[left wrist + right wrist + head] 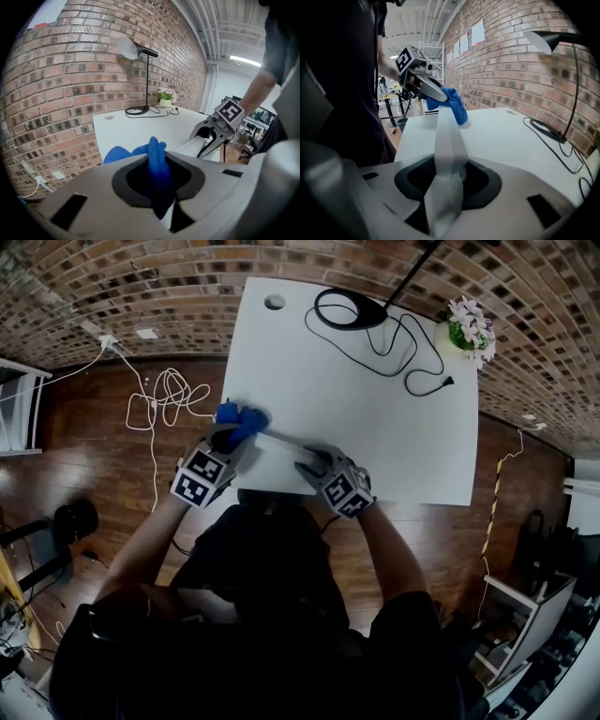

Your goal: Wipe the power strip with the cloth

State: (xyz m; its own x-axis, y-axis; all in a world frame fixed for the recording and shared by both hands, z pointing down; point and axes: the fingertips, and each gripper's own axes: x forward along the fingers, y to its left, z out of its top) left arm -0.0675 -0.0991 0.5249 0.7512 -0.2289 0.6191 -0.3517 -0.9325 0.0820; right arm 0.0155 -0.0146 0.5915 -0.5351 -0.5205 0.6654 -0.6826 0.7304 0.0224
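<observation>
Right tool (pixel 446 187), jaws half-closed and clamped on the near end of the power strip (pixel 449 136) at the front edge of the desk (pixel 375 427): hold yours steady while your left tool (pixel 159 190), pinching the blue cloth (pixel 157 161) against the strip's far end, drags lengthwise with even pressure.

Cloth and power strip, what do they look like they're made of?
The cloth looks like soft microfiber or terry fabric, matte blue: it bunches in fuzzy folds. The power strip is probably hard plastic, smooth white with a slight sheen: it runs straight and flat-faced, sockets not visible.
</observation>
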